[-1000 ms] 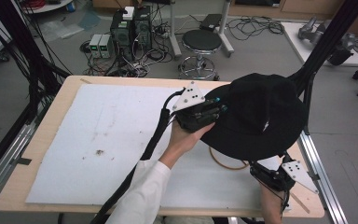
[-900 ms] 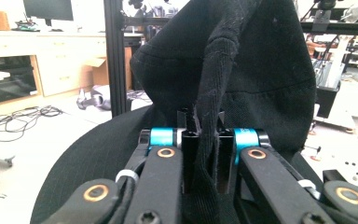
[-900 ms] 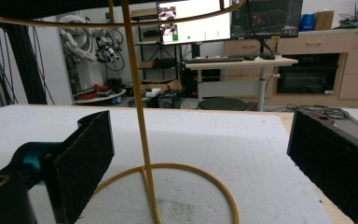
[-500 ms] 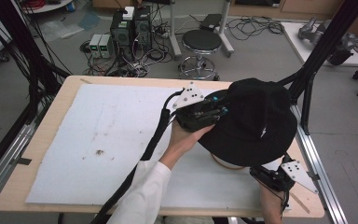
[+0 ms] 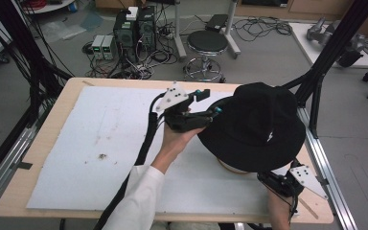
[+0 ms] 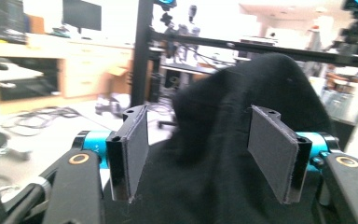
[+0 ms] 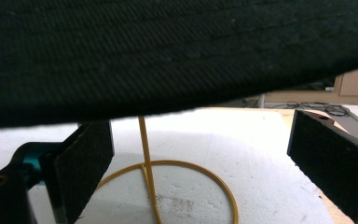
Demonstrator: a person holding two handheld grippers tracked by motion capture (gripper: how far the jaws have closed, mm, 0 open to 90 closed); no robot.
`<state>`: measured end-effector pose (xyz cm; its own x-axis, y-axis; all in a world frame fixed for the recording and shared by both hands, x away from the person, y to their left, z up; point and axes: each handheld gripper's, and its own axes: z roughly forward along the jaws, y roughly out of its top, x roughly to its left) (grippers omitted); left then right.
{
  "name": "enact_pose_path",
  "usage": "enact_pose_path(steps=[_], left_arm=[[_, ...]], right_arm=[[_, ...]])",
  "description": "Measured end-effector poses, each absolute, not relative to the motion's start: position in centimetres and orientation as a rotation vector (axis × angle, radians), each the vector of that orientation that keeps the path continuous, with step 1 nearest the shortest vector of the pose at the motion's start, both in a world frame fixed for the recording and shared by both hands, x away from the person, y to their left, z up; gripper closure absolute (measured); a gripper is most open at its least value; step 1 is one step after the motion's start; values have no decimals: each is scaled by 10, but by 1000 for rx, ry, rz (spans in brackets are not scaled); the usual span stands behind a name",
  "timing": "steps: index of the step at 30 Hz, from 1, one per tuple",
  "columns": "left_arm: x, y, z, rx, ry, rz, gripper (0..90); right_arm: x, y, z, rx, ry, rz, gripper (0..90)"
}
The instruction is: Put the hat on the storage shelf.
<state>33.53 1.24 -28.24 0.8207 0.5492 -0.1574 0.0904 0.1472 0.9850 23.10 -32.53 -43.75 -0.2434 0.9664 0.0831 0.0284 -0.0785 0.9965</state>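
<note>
step: black cloth bucket hat [image 5: 256, 125] seated on thin yellow wire stand [image 7: 145, 158] | left gripper [image 5: 210, 102]: jaws just opened wide, hat crown between, untouched | right gripper [image 5: 268, 179]: wide, empty, below hat brim | tip: back left gripper off level, don't snag the brim

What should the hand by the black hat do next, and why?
Probably draw the left gripper back from the black hat. Its jaws have just been opening and, in the left gripper view, stand apart with the cloth loose between them, while the hat already sits on the yellow wire stand. The right gripper waits open beneath the brim.
</note>
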Motion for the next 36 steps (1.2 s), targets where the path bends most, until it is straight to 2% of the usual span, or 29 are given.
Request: enact_pose_path(steps=[7,16,36], left_arm=[[330,48,-277,1360,620,471,324],[323,82,-290,1325,690,582,316],[314,151,-314,1272,809,677,299]], right_arm=[[231,-322,-438,1159,1373,1441,62],[231,-322,-438,1158,1378,1439,62],[232,-321,-438,1157,1381,1435,62]])
